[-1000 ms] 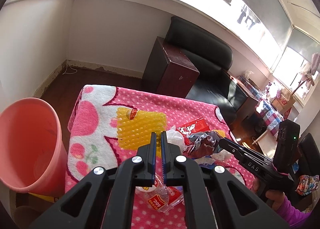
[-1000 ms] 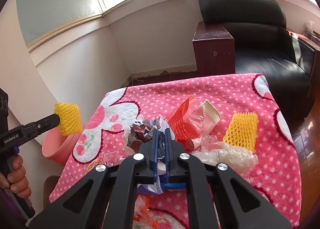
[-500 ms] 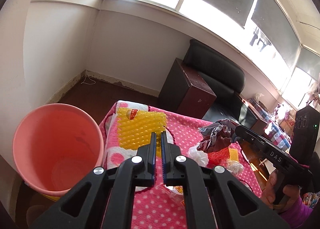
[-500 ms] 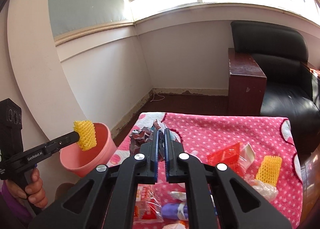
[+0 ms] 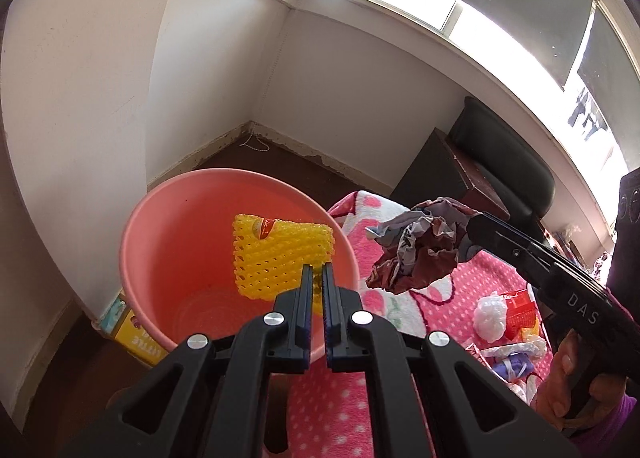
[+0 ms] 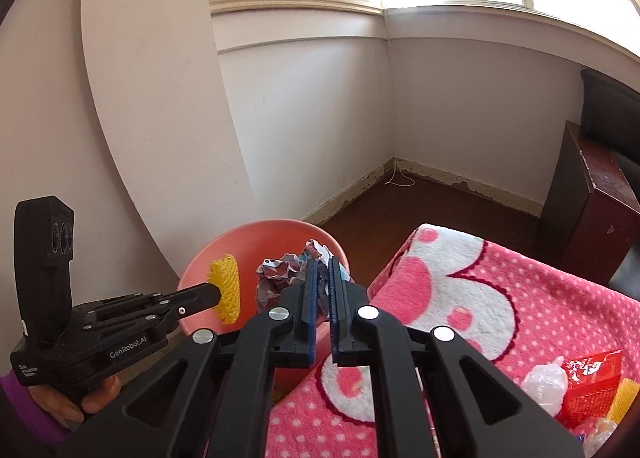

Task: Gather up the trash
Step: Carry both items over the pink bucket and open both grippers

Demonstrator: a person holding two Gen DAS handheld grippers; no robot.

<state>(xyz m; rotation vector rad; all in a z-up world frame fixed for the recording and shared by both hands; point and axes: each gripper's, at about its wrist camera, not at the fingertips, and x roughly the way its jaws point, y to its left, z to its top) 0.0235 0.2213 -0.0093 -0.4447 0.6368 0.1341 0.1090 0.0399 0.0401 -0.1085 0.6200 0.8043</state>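
Observation:
A pink plastic bucket [image 5: 160, 242] stands on the floor beside the table's corner. My left gripper [image 5: 316, 272] is shut on a yellow foam fruit net [image 5: 280, 254], which hangs over the bucket's mouth. In the right wrist view the same yellow net [image 6: 226, 288] sits at the left gripper's tips above the bucket [image 6: 256, 234]. My right gripper [image 6: 324, 274] is shut on a crumpled grey and maroon wrapper [image 6: 280, 278], held near the bucket's rim. From the left wrist view this wrapper [image 5: 420, 250] hangs over the table's corner, just right of the bucket.
The table wears a pink polka-dot blanket [image 5: 400, 322] with more trash on it: red packets [image 6: 592, 378], clear plastic [image 6: 544, 382], another yellow net [image 6: 626, 398]. A dark wooden cabinet [image 6: 592, 209] and black armchair [image 5: 512, 161] stand behind. A yellow box [image 5: 136, 332] lies under the bucket.
Both grippers swung left from over the table toward the bucket, each carrying its piece. The yellow net now hangs over the bucket's opening and the wrapper is near its rim.

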